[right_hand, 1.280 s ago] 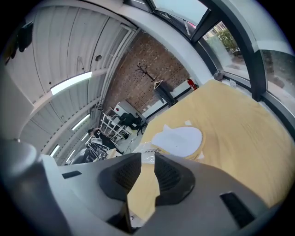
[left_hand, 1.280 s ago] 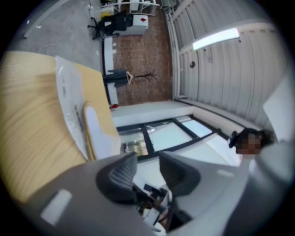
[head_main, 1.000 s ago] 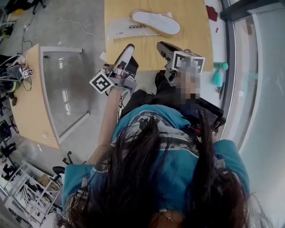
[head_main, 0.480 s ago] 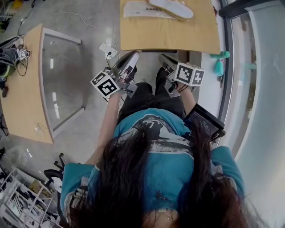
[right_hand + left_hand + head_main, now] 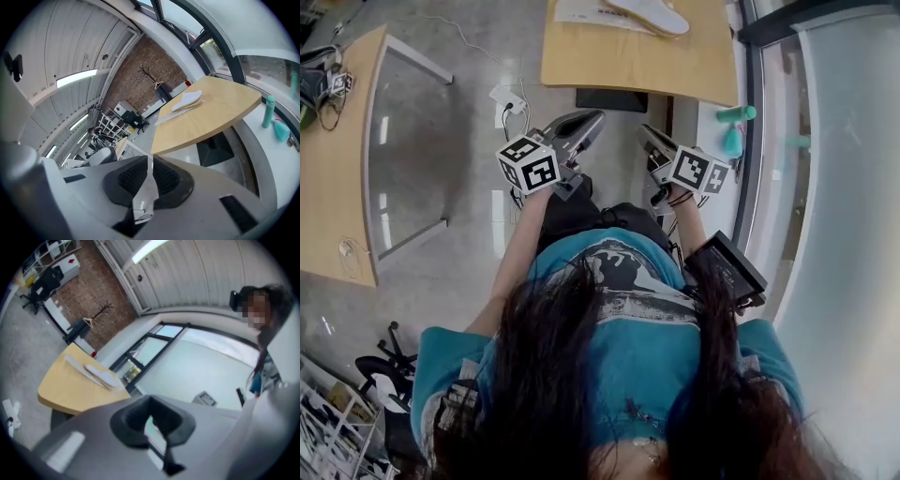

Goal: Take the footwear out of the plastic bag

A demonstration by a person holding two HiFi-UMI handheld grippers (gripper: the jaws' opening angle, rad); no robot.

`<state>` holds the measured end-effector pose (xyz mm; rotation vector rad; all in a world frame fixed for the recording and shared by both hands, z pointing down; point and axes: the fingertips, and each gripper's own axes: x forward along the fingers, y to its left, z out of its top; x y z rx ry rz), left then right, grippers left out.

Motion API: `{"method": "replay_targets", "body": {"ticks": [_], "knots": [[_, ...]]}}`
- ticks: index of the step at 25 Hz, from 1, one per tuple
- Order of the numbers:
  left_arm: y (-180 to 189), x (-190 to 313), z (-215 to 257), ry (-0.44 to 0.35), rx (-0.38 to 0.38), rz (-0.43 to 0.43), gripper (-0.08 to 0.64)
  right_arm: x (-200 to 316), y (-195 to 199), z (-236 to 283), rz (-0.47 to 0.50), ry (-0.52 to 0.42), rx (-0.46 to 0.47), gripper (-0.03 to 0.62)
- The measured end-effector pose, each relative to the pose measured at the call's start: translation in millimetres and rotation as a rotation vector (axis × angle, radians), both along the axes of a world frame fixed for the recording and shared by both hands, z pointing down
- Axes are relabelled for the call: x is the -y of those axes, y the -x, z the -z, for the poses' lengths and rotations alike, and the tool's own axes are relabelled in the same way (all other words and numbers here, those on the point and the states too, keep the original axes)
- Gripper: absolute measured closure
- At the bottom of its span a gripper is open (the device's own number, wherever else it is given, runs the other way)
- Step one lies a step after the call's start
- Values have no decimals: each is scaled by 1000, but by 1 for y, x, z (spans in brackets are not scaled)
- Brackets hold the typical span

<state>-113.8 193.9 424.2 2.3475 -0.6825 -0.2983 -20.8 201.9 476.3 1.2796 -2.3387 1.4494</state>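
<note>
A white flat slipper (image 5: 649,13) lies on the wooden table (image 5: 637,66) at the top of the head view, outside the flat clear plastic bag (image 5: 581,13) to its left. Both lie far off in the left gripper view, slipper (image 5: 101,376) and bag (image 5: 77,365), and in the right gripper view, slipper (image 5: 190,99) and bag (image 5: 171,115). My left gripper (image 5: 592,120) (image 5: 152,427) is shut and empty, held over the floor short of the table. My right gripper (image 5: 645,134) (image 5: 149,176) hangs beside it; its jaws have just been closing, with nothing between them.
A second table with a glass panel (image 5: 337,169) stands at the left. A power strip (image 5: 508,98) lies on the floor and a black box (image 5: 611,99) sits under the table. A teal bottle (image 5: 736,114) rests on the window ledge at the right.
Both grippers have pulled back from the table toward the person, and the table has slid to the top of the view. The left gripper has rolled so its marker cube faces up.
</note>
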Motion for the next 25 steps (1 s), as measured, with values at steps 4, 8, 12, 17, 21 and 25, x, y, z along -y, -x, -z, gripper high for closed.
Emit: {"method": "replay_targets", "body": {"ticks": [4, 8, 12, 17, 21, 25], "knots": [[-22, -36, 6, -32, 52, 3, 574, -47, -24, 8, 31, -28, -47, 546], [-35, -42, -7, -16, 89, 19, 574, -60, -43, -3, 25, -10, -42, 546], [-110, -149, -15, 9, 111, -12, 574, -167, -111, -7, -2, -25, -9, 546], [-131, -201, -23, 26, 151, -2, 574, -204, -131, -11, 14, -26, 23, 546], [-113, -208, -23, 19, 171, 49, 574, -204, -119, -12, 48, -30, 54, 546], [-121, -246, -20, 4, 179, 94, 574, -239, -128, -9, 79, -51, 85, 546]]}}
